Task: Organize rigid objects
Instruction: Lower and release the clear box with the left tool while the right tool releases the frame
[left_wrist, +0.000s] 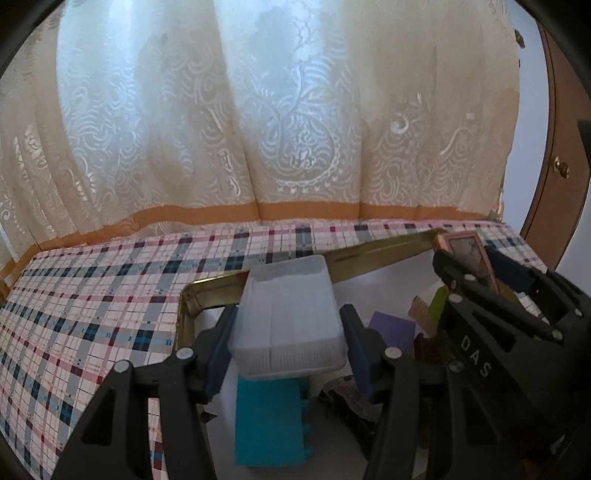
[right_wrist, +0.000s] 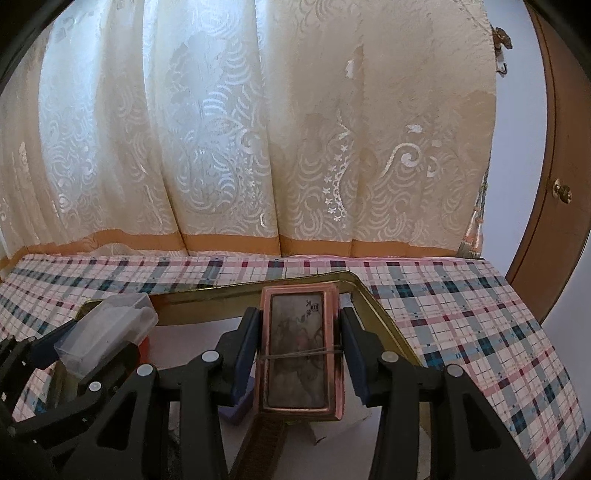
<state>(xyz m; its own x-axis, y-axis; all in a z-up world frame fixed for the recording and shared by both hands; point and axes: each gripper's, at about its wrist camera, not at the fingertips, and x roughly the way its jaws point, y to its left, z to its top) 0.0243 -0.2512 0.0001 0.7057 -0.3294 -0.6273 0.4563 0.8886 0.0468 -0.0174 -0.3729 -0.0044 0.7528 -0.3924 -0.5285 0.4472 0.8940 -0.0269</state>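
My left gripper (left_wrist: 288, 332) is shut on a translucent white plastic box (left_wrist: 286, 317) and holds it above the gold-rimmed tray (left_wrist: 207, 288). My right gripper (right_wrist: 298, 343) is shut on a pink-framed rectangular box (right_wrist: 301, 343) with a picture lid and a rubber band, also held above the tray (right_wrist: 384, 314). In the left wrist view the right gripper (left_wrist: 476, 266) with the pink box (left_wrist: 463, 254) is at the right. In the right wrist view the left gripper with the plastic box (right_wrist: 110, 325) is at the left.
In the tray lie a teal block (left_wrist: 269, 421), a purple block (left_wrist: 393, 328), a green piece (left_wrist: 437, 306) and dark objects (left_wrist: 351, 406). The tray sits on a plaid tablecloth (left_wrist: 92, 302). A cream curtain (left_wrist: 258, 110) hangs behind; a wooden door (right_wrist: 554, 184) is at right.
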